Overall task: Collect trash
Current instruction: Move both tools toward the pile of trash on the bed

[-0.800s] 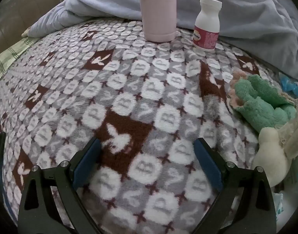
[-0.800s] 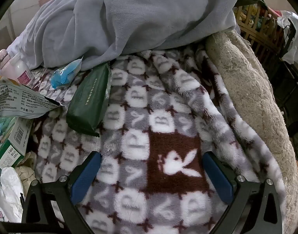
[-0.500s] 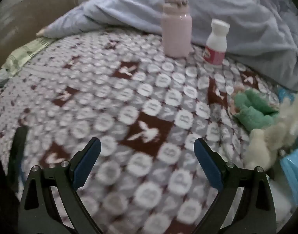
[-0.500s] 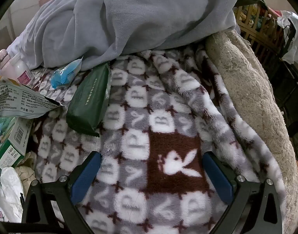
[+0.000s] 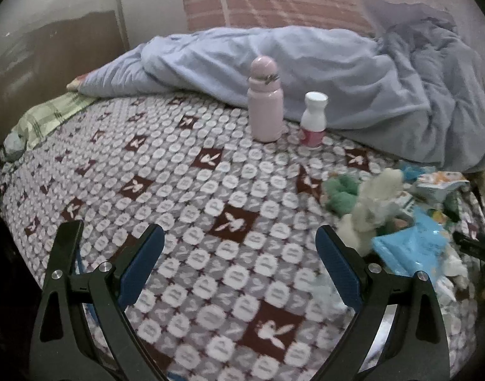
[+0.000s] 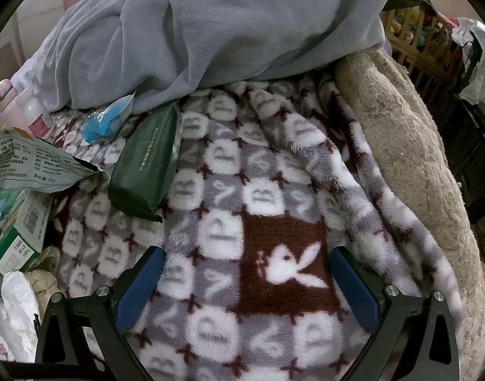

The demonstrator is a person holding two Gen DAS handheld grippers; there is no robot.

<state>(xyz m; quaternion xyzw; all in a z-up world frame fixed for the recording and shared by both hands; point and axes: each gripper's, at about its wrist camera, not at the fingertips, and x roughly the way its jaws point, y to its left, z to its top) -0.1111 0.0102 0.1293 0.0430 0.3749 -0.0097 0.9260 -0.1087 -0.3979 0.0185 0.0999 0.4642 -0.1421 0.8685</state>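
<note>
Trash lies on a patterned fleece blanket (image 6: 261,197). In the right wrist view a dark green wrapper (image 6: 144,162) rests up and left of my right gripper (image 6: 247,273), which is open and empty. Beside the wrapper are a blue wrapper (image 6: 104,120), a torn snack bag (image 6: 26,162) and a green carton (image 6: 18,238). In the left wrist view my left gripper (image 5: 239,254) hangs open over bare blanket (image 5: 179,190). To its right sits a litter pile with a blue packet (image 5: 410,247), a green cloth (image 5: 341,190) and a cream plush piece (image 5: 372,209).
A pink flask (image 5: 265,108) and a white pill bottle (image 5: 314,119) stand upright at the back of the bed against a rumpled blue-grey duvet (image 5: 353,73). A beige fleece cushion (image 6: 407,165) edges the bed on the right, with a wooden rack (image 6: 417,41) beyond.
The left gripper has drawn back and risen: the flask and pill bottle look smaller and farther, and more of the bed and the litter pile shows. The right gripper has not moved.
</note>
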